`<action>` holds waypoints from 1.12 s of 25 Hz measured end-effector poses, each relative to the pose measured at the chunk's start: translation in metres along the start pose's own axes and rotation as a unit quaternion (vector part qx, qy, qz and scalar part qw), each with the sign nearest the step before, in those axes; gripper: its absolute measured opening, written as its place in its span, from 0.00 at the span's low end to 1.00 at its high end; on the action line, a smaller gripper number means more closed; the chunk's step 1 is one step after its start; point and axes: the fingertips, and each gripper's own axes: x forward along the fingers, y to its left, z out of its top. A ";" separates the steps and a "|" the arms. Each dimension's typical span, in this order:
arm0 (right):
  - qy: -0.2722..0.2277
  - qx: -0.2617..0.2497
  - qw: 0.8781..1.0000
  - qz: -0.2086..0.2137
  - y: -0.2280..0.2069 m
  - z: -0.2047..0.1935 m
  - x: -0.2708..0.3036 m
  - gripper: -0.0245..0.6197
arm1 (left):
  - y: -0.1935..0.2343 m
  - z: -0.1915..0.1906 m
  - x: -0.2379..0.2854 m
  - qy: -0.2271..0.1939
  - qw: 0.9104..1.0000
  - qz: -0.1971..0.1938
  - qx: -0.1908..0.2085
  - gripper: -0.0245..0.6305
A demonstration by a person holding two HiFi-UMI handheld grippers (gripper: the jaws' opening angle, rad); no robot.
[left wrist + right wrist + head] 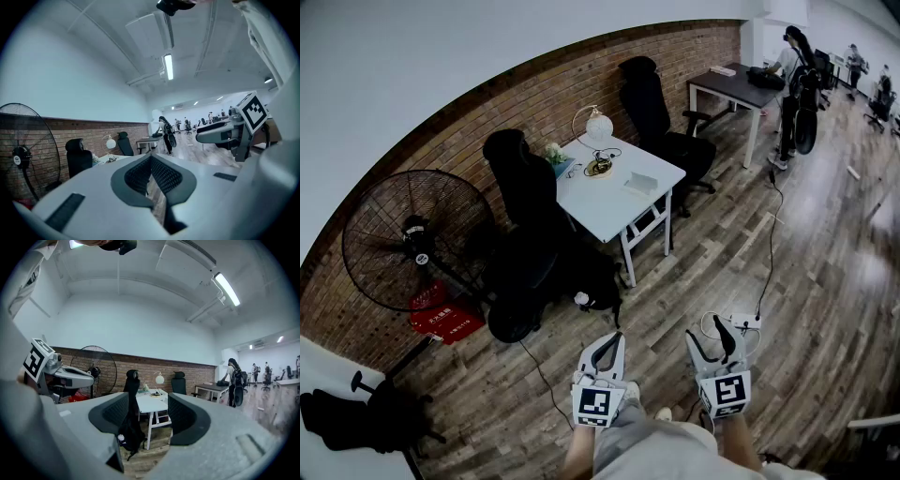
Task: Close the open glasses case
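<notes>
The white table (pixel 609 211) stands a few steps ahead by the brick wall. On it lies a pale flat object (pixel 639 183) that may be the open glasses case; it is too small to tell. Both grippers are held low over the floor, far from the table. My left gripper (pixel 617 336) is shut and empty, its pads meeting at the tips (pixel 151 157). My right gripper (pixel 717 328) is open and empty; in the right gripper view (pixel 147 411) the table (pixel 152 401) shows through the gap between its jaws.
Two black office chairs (pixel 520 173) (pixel 656 108) flank the table, which also carries a round lamp (pixel 598 122). A large floor fan (pixel 408 239) stands at the left. A cable (pixel 769 244) runs across the wood floor. A person (pixel 794 80) stands at a far desk.
</notes>
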 end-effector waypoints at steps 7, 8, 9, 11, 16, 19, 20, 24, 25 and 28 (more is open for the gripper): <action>0.000 0.023 1.000 -0.012 -0.005 -0.003 0.012 0.45 | 0.007 -0.001 0.013 -0.014 1.000 -0.002 0.008 0.04; 0.002 0.020 1.000 -0.014 -0.004 -0.004 0.017 0.45 | 0.011 -0.005 0.016 -0.008 1.000 -0.002 0.001 0.04; 0.006 0.016 1.000 -0.014 -0.003 -0.006 0.023 0.45 | 0.016 -0.009 0.019 -0.002 1.000 -0.001 -0.005 0.04; 0.012 0.007 1.000 -0.014 -0.003 -0.007 0.037 0.45 | 0.025 -0.014 0.028 0.002 1.000 -0.005 -0.010 0.04; 0.026 0.003 0.999 -0.020 0.000 -0.009 0.082 0.45 | 0.055 -0.021 0.059 0.003 1.000 -0.021 -0.012 0.04; 0.029 -0.002 0.999 -0.020 0.001 -0.007 0.108 0.45 | 0.074 -0.022 0.077 0.000 1.000 -0.029 -0.010 0.04; 0.031 -0.002 0.999 -0.022 0.001 -0.007 0.116 0.45 | 0.080 -0.023 0.083 0.003 0.999 -0.031 -0.014 0.04; 0.041 0.003 0.998 -0.036 -0.001 -0.005 0.144 0.45 | 0.103 -0.023 0.106 0.007 0.999 -0.046 -0.016 0.04; 0.042 0.003 0.998 -0.039 -0.002 -0.002 0.150 0.45 | 0.108 -0.021 0.111 0.006 0.999 -0.049 -0.017 0.04; 0.046 0.005 0.998 -0.049 -0.006 0.000 0.168 0.45 | 0.121 -0.018 0.127 0.003 0.998 -0.058 -0.018 0.04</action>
